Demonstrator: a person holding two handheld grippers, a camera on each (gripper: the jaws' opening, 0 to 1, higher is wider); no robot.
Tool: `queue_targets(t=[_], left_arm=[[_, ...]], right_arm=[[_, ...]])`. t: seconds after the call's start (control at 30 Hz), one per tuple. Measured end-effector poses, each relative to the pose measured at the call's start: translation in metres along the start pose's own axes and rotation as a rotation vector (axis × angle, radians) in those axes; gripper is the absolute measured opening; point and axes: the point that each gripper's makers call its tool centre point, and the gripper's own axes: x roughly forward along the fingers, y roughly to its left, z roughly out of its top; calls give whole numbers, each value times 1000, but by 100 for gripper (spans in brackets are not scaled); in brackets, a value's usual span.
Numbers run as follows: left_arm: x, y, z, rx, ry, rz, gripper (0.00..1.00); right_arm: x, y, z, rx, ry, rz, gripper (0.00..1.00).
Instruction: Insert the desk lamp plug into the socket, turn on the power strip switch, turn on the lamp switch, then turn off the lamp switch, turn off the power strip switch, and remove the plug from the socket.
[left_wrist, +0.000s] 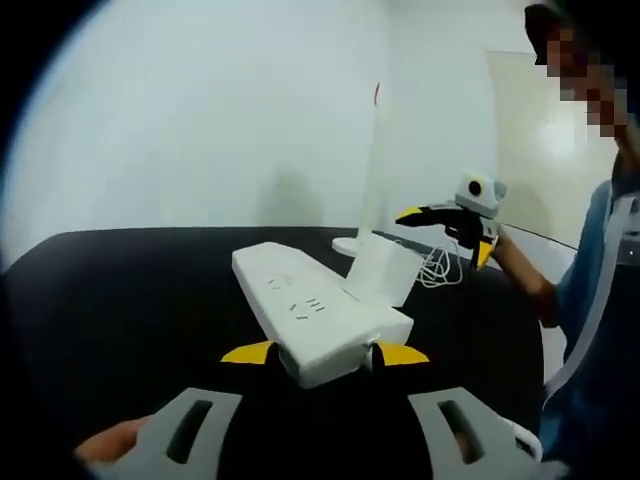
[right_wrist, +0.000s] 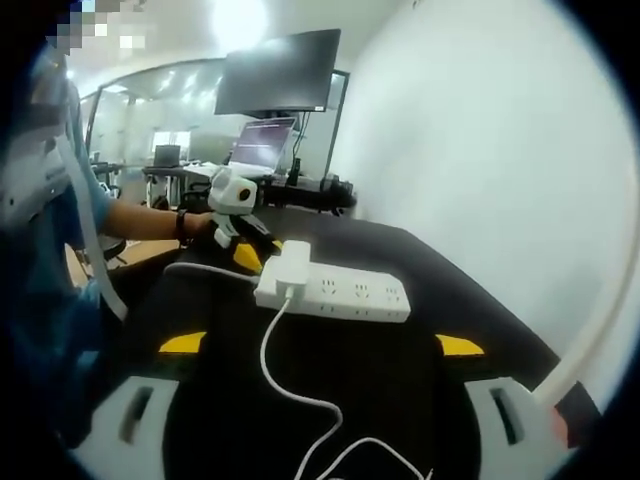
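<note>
**Open surface at the frame's left, clutter at the right**

In the left gripper view, your left claw (left_wrist: 325, 353) closes on the near end of the power strip (left_wrist: 315, 305). Left of it the black surface (left_wrist: 120, 300) lies bare. Right of it, the adapter (left_wrist: 385, 272), coiled cord (left_wrist: 437, 265) and lamp stem (left_wrist: 368, 170) crowd the way, with your right claw (left_wrist: 450, 232) beside them.

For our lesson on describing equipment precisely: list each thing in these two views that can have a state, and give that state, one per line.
left gripper, shut on one end of the power strip
right gripper, open, holding nothing
power strip, lying flat, one end held
lamp plug, seated in the power strip
lamp, upright; lit or not cannot be told
laptop, open, screen lit
</note>
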Motion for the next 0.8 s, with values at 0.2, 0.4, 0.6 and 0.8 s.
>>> queue_targets(t=[0.2,0.4,0.6,0.8], left_arm=[[0,0,-1,-15,2,-1,35],[0,0,-1,-29,5,-4,33],[-2,2,-1,-33,8,1,29],[-2,1,-1,-23,2,1,30]], right_arm=[[0,0,-2,-5,11,-2,89],[1,0,-3,-6,13,0,89],[3,1,-6,-10,26,1,89],[5,1,-8,-10,36,5,89]])
